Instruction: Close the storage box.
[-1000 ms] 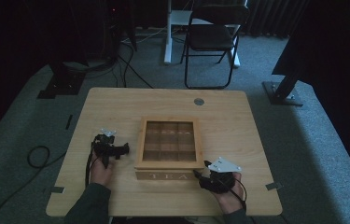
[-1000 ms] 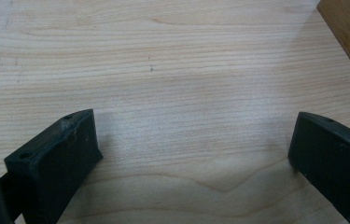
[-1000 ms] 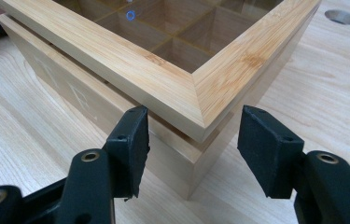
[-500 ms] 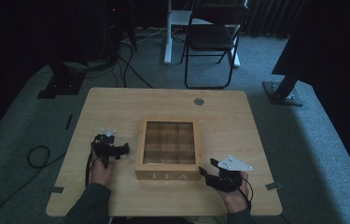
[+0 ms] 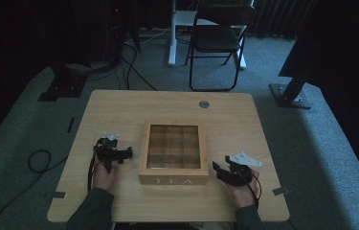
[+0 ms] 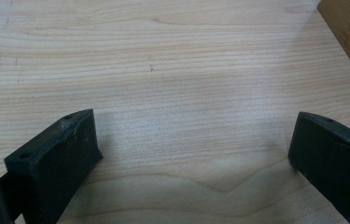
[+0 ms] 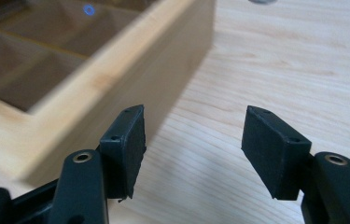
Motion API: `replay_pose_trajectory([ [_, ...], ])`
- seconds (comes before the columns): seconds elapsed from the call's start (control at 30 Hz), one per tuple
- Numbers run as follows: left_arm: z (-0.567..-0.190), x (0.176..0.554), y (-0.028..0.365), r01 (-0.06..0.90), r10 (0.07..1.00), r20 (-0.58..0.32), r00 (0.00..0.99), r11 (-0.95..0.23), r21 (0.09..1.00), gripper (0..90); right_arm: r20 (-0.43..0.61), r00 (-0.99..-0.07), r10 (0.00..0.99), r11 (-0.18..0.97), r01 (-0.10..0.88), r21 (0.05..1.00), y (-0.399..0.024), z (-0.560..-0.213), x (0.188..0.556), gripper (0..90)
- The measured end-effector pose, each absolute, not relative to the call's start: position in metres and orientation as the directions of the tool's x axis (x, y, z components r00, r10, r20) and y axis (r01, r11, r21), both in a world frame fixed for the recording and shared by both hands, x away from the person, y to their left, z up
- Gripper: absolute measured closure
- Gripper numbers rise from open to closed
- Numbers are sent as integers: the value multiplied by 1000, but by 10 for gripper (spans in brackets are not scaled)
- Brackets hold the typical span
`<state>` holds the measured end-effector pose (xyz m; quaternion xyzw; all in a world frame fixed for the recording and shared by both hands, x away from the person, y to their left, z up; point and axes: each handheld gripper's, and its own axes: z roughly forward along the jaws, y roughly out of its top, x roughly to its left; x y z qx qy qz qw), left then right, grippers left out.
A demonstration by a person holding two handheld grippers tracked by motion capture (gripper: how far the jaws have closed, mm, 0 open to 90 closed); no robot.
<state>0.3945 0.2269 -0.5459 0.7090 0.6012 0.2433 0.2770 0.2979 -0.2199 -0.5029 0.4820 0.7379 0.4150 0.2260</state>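
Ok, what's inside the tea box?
Through the clear lid of the tea box, wooden dividers forming a grid of compartments show. Glare and dimness hide whether any hold tea.

**Dim room around a pale wooden table**

Pale wooden table (image 5: 119, 110) on grey carpet (image 5: 320, 158). Beyond its far edge, a black folding chair (image 5: 218, 38) beside a white post (image 5: 172, 33). Black cables (image 5: 134, 67) past the far left corner, a dark stand foot (image 5: 289, 93) off the far right. Darkness behind.
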Motion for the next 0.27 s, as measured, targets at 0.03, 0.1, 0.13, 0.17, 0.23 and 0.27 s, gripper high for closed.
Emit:
replay_pose_trajectory([
  [0.03, -546, 395, 227, 718, 987, 12, 158, -124, 685, 16, 67, -426, 902, 190, 531, 826, -221, -506, 300, 391],
  [0.1, -546, 395, 227, 718, 987, 12, 158, -124, 685, 16, 67, -414, 908, 186, 542, 819, -224, -510, 304, 390],
  [0.13, -546, 395, 227, 718, 987, 13, 159, -124, 685, 16, 70, -406, 911, 181, 549, 816, -226, -512, 306, 387],
  [0.17, -546, 395, 227, 718, 987, 12, 159, -124, 685, 16, 72, -397, 915, 176, 554, 814, -227, -514, 308, 382],
  [0.23, -546, 395, 227, 718, 987, 12, 159, -124, 685, 16, 71, -382, 921, 172, 565, 807, -230, -517, 310, 380],
  [0.27, -546, 395, 227, 718, 987, 12, 159, -124, 685, 16, 75, -378, 923, 167, 569, 805, -232, -519, 312, 379],
])
